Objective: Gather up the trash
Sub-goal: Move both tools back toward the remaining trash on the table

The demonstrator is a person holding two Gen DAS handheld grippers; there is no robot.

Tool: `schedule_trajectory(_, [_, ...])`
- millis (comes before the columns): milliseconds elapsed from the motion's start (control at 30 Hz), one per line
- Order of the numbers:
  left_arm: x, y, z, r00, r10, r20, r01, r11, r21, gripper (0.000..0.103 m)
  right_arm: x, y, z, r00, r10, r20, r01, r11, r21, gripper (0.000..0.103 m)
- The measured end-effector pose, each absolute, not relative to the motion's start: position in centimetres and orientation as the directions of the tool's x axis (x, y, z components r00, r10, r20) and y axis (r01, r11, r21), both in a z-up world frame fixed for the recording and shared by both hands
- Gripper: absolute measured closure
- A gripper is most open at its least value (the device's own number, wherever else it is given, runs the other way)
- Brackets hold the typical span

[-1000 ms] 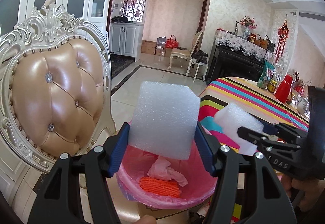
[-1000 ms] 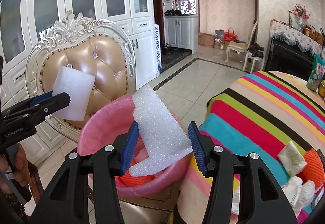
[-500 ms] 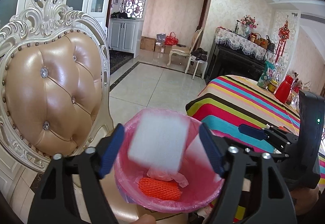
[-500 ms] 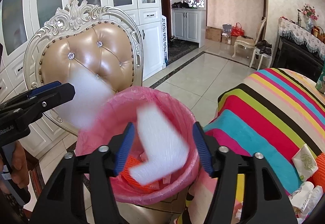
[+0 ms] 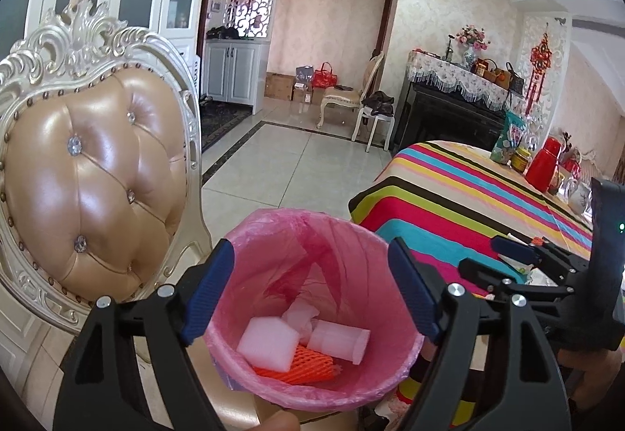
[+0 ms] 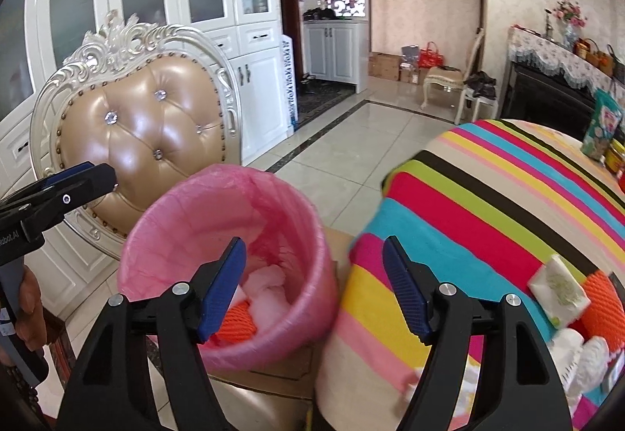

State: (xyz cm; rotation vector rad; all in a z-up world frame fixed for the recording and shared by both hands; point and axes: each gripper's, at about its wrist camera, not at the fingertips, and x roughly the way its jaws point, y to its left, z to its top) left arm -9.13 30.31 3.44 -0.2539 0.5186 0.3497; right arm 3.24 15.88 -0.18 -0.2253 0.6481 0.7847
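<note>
Hanging over the pink-lined bin (image 5: 312, 313), the left gripper (image 5: 312, 294) stood wide apart with nothing between its blue pads. Two white foam pieces (image 5: 269, 343) lay loose at the bottom of the bin, on an orange net (image 5: 300, 368). The right gripper (image 6: 314, 290) was likewise spread and empty, above the gap between the bin's rim and the striped tablecloth (image 6: 488, 204). More scraps (image 6: 558, 286) lay on the cloth.
</note>
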Motion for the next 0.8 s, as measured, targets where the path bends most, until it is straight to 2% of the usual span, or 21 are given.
schedule_trajectory(800, [-3.2, 17.8, 2.5, 0.829, 0.08, -0.553, -0.188, 0.972, -0.142, 0.025, 5.0, -3.9, -0.7, 0.681, 0.408, -0.608, -0.467, 0.882, 0.068, 0.03])
